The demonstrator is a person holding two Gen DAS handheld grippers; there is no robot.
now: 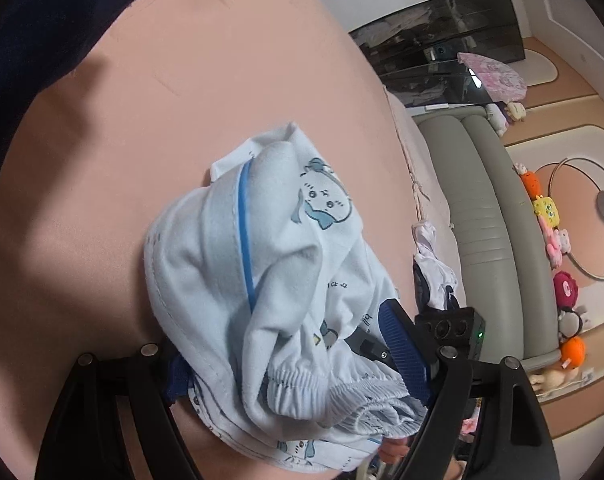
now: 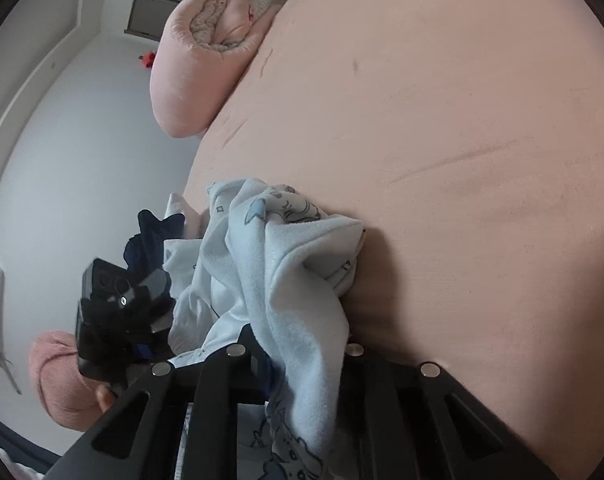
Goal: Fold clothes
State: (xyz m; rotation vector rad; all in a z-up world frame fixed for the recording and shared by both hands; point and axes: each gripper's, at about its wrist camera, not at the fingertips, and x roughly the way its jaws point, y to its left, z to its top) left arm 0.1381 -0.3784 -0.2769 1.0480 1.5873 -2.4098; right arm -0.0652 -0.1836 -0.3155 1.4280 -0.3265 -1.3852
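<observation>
left wrist view: pale blue garment bunched between both grippers

left wrist view shows the left gripper (image 1: 302,364) with jaws wide apart, the light blue printed garment (image 1: 269,280) draped across them over the pink bed (image 1: 101,200); whether the pads press it is hard to tell. rightward, near the bed's edge, the right gripper (image 2: 297,356) is clamped on a fold of the same cloth. a rolled pink blanket (image 2: 197,60) lies at the bed's far edge.

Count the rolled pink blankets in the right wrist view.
2: one pink roll at the bed's far edge, another pink roll lower left beside the left gripper, partly hidden.
</observation>
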